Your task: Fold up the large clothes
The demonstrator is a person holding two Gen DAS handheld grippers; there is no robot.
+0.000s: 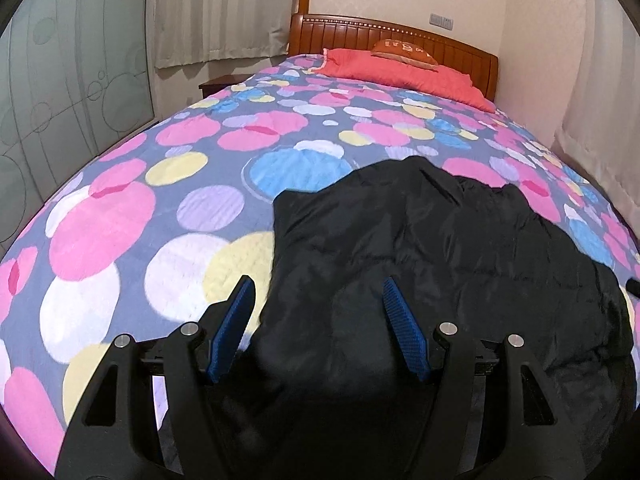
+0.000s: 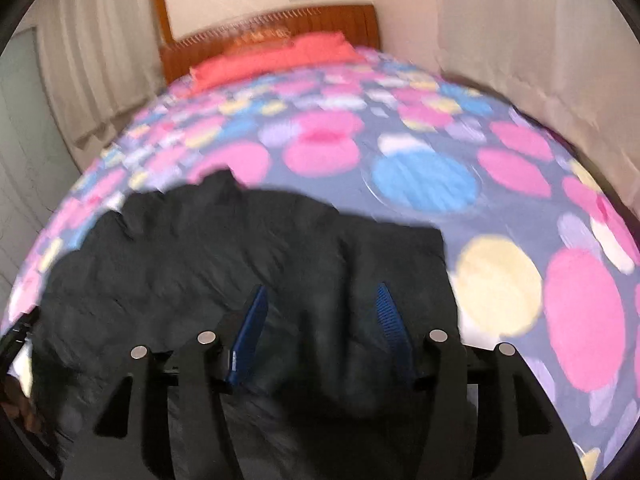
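Note:
A large black padded jacket [image 1: 440, 240] lies crumpled on the bed's dotted cover [image 1: 120, 220]. My left gripper [image 1: 318, 283] is open low over the jacket's left edge: its left finger is over the cover and its right finger over the black fabric, and neither pad presses on the cloth. In the blurred right wrist view the jacket [image 2: 240, 248] fills the lower left. My right gripper [image 2: 322, 289] is open above the jacket's right part, and the blue pads [image 2: 250, 324] stand apart with only the fabric lying below them.
A red pillow [image 1: 400, 68] lies against the wooden headboard [image 1: 400, 36] at the far end of the bed. A dark nightstand [image 1: 218, 82] and curtains [image 1: 220, 12] stand to the left. Pale curtains [image 2: 540, 40] hang along the right side. The dotted cover [image 2: 500, 280] spreads wide around the jacket.

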